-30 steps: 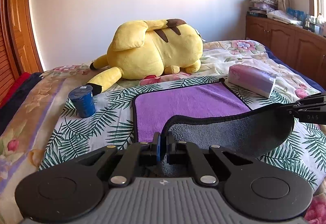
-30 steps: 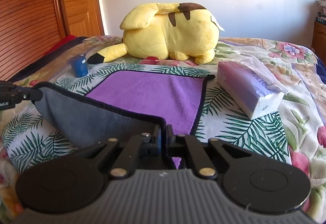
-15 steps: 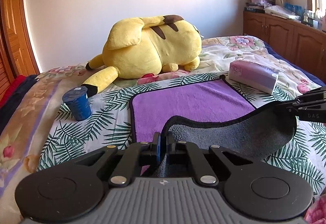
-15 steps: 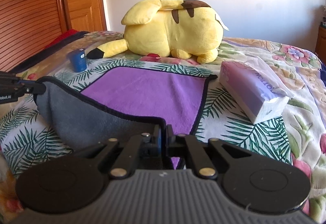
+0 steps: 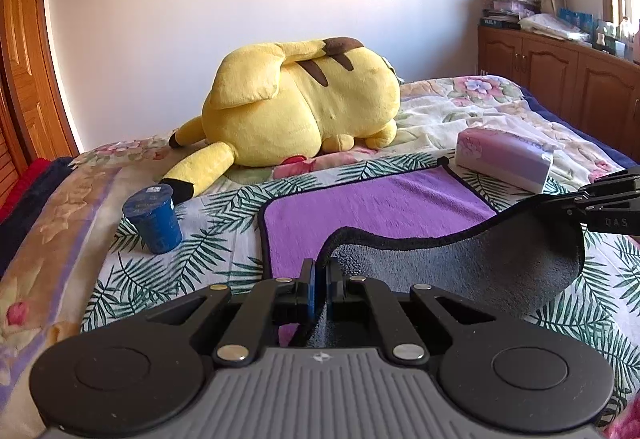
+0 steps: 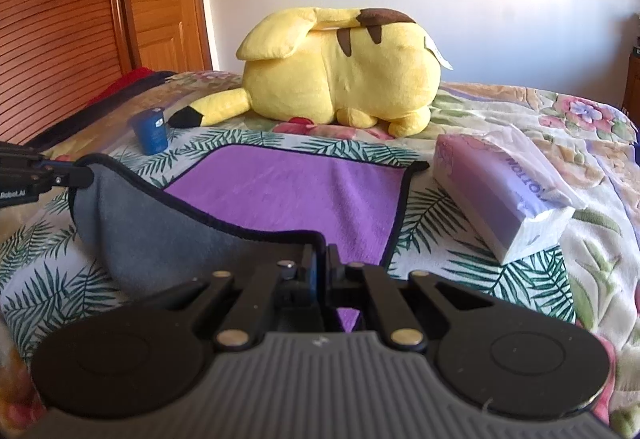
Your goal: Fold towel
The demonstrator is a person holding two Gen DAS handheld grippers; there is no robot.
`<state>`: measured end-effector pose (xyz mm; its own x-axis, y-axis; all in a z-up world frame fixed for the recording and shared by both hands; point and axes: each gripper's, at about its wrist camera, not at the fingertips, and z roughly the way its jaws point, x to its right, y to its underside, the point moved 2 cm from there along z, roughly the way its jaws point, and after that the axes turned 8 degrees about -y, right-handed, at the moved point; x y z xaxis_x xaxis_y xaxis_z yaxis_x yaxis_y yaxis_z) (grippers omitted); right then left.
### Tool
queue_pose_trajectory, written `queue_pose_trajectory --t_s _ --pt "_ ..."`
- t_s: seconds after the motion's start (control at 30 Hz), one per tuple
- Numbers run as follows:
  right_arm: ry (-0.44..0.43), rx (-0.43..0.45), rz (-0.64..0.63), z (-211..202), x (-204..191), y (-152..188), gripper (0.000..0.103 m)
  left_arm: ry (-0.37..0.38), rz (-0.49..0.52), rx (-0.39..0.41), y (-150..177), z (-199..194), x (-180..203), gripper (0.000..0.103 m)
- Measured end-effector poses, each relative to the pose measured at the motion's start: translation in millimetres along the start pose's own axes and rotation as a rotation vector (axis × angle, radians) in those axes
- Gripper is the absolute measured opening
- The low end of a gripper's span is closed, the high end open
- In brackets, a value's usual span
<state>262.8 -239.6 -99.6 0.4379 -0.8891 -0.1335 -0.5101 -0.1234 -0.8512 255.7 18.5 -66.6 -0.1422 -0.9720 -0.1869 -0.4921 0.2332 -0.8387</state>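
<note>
1. Bed (image 5: 500,111): floral and palm-print cover, carrying everything I list.
2. Yellow plush toy (image 5: 304,103): lying at the far side.
3. Towel (image 5: 380,207): purple face up, flat at its far half; near edge lifted, grey underside showing.
4. Tissue pack (image 6: 500,195): right of towel.
5. Blue cup (image 5: 154,219): left of towel.
6. Left gripper (image 5: 320,279), right gripper (image 6: 320,271): I see each clenched on 1 near towel corner.

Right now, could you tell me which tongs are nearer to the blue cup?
Left. The left tongs grip the towel corner on the side of the blue cup; the right tongs grip the corner nearer the tissue pack.
</note>
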Motion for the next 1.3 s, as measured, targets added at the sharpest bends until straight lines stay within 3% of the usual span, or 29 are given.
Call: queue_pose_trajectory --t_s 0.43,0.73,1.3 --pt "0.002 0.068 -0.026 0.1 4.3 -21.6 0.004 -0.004 0.008 0.036 -14.6 14.5 -7.8 0.005" --pt "-0.004 0.090 -0.054 8.9 7.4 -33.2 0.004 -0.021 0.067 0.068 -26.0 24.7 -4.3 0.005" --pt "0.042 0.134 -0.126 30.1 19.6 -65.1 0.004 -0.073 0.080 0.122 -57.4 53.4 -6.2 0.005"
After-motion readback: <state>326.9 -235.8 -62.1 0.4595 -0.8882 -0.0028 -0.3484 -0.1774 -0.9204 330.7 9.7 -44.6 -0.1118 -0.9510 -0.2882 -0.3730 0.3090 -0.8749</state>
